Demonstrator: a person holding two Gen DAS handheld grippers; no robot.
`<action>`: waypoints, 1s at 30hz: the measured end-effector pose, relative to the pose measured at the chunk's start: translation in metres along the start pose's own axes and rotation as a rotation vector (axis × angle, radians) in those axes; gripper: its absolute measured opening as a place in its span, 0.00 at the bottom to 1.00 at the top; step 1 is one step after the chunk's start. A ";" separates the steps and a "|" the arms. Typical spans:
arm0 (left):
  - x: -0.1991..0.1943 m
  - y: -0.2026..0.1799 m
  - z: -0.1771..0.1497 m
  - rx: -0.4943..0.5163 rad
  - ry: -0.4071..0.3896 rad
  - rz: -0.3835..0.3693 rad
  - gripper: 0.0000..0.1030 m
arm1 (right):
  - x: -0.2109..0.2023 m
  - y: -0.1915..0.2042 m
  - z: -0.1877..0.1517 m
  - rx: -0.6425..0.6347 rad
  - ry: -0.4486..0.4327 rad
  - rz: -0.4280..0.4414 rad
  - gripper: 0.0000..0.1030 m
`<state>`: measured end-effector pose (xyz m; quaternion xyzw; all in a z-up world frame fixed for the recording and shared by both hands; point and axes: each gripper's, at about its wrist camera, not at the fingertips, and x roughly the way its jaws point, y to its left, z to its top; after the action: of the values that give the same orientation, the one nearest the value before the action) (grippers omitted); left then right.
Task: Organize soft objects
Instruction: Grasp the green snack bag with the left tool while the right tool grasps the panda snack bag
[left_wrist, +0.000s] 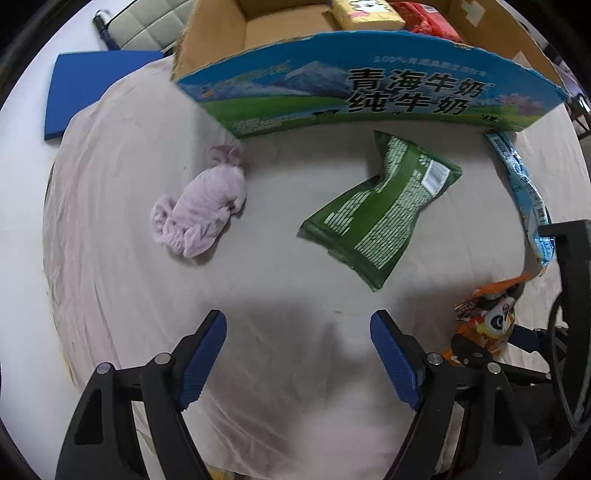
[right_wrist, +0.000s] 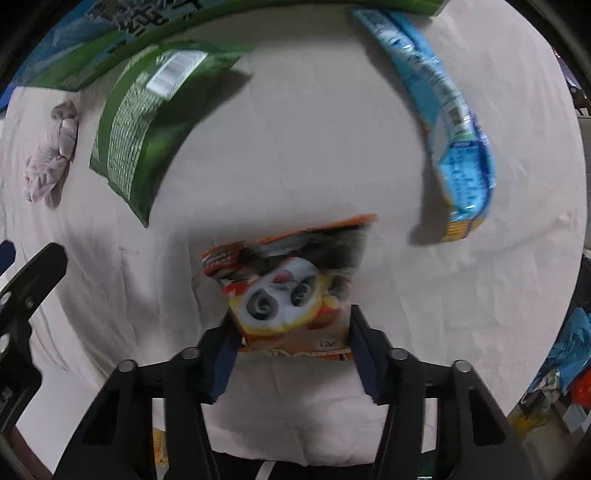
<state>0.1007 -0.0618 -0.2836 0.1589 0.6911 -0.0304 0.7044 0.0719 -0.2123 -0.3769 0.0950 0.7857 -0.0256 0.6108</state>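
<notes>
Right wrist view shows the right gripper clenched on an orange crinkly snack bag with a panda face. Both blue-padded fingers press the bag's lower sides, and the bag stands up between them, seemingly lifted a little off the pale wrinkled cloth that covers the table. Holding it by the bottom edge probably keeps the puffy upper part free, so it can be dropped into a container without crushing.

Left wrist view shows the left gripper released, its jaws wide apart and nothing between them, hovering over bare cloth near the camera. It looks placed to take the next item while the right one carries.

Far across the cloth stands an open cardboard milk carton box with a blue and green printed flap. Already inside, at its far end, lie a yellow soft packet and a red plastic packet, so this box is likely where everything goes.

Waiting on the cloth are a crumpled pale lilac fabric bundle to the left, a flat green foil pouch with white print in the middle, just in front of the box, and a long light-blue foil wrapper to the right. A flat blue foam pad lies far left, off the cloth.
</notes>
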 end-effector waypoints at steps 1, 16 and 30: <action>-0.001 -0.003 0.002 0.010 -0.002 -0.005 0.77 | -0.003 -0.005 0.000 0.010 0.001 0.010 0.47; 0.037 -0.076 0.073 0.222 0.100 -0.085 0.77 | -0.017 -0.057 0.022 0.087 0.026 0.017 0.46; 0.036 -0.083 0.095 0.218 0.088 -0.079 0.61 | -0.017 -0.059 0.051 0.067 0.045 0.040 0.46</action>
<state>0.1725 -0.1593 -0.3350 0.2082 0.7197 -0.1261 0.6502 0.1140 -0.2803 -0.3777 0.1315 0.7959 -0.0374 0.5898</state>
